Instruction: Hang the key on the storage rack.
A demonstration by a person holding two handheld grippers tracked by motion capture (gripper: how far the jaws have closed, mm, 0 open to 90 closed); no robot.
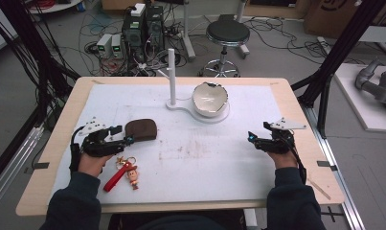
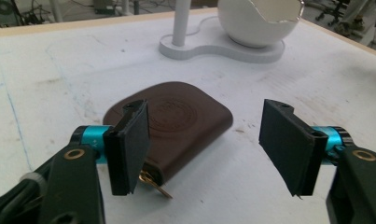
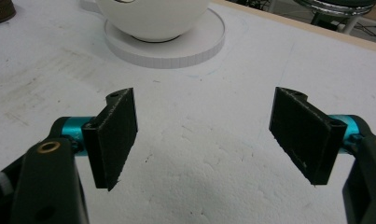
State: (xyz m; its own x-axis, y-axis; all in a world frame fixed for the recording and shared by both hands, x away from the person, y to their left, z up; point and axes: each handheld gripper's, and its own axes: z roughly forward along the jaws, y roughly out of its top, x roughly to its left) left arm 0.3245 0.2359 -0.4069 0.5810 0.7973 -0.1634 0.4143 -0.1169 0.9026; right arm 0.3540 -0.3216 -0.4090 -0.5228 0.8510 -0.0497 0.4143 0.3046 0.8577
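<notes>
**Op A:** White foam board covers the wooden table. From the high view I see cables and a round black stool on the floor behind. My sleeves are cut off at the bottom edge.

**Op B:** And the thing you're after?

**Op A:** Flat brown leather pouch, left of centre, just ahead of my left gripper, whose tips sit at its near edge. A red-strapped doll keyring lies near my left hand. The board's middle is open. My right gripper rests well apart, nothing near it.

**Op B:** Left gripper view?

**Op A:** Jaws spread, holding nothing. The pouch lies beyond and between them; the left pad hides its near corner, so I can't tell if it touches. A brass bit peeks out underneath. The white broken-rimmed bowl on its stand is cropped on top.

**Op B:** Right gripper view?

**Op A:** Jaws wide, released, over bare board.
</notes>
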